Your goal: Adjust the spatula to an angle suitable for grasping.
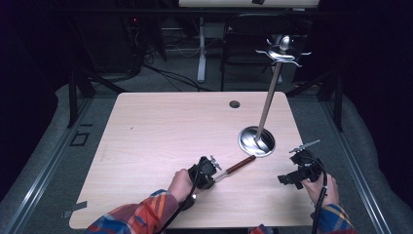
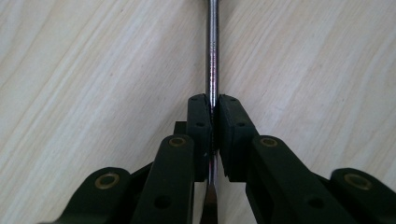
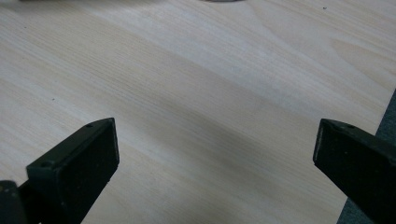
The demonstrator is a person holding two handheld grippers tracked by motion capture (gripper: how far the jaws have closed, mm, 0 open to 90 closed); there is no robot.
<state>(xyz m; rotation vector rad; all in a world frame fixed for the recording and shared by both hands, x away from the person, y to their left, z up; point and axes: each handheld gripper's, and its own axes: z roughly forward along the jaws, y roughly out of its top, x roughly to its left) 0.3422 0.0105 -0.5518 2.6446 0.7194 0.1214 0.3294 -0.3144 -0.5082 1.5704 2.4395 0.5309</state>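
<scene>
Your left gripper (image 2: 212, 121) is clamped on the bare steel shaft of a screwdriver (image 1: 234, 168), the two pads pinching it from either side with the flat blade tip poking back between the jaws toward you. From there the shaft runs forward over the pale wooden table (image 1: 160, 131) to a reddish-brown handle whose far end lies just beside the round metal base of a tall hook stand (image 1: 256, 141), near the right side of the table. Judge the tool as stiff and fairly light, but handle-heavy: held by the thin polished shaft it will likely want to roll or droop at the handle end, and smooth steel between flat pads can slip. A hold closer to the handle, or on the handle itself, would probably steady it. Your right gripper (image 1: 298, 171) hangs well apart from the tool near the table's right edge, jaws spread wide with nothing between them. The left gripper view gives you the pinch itself; the high view gives you the handle, the stand with its hooks up top, and both hands. The right gripper view offers bare tabletop between its jaws.
</scene>
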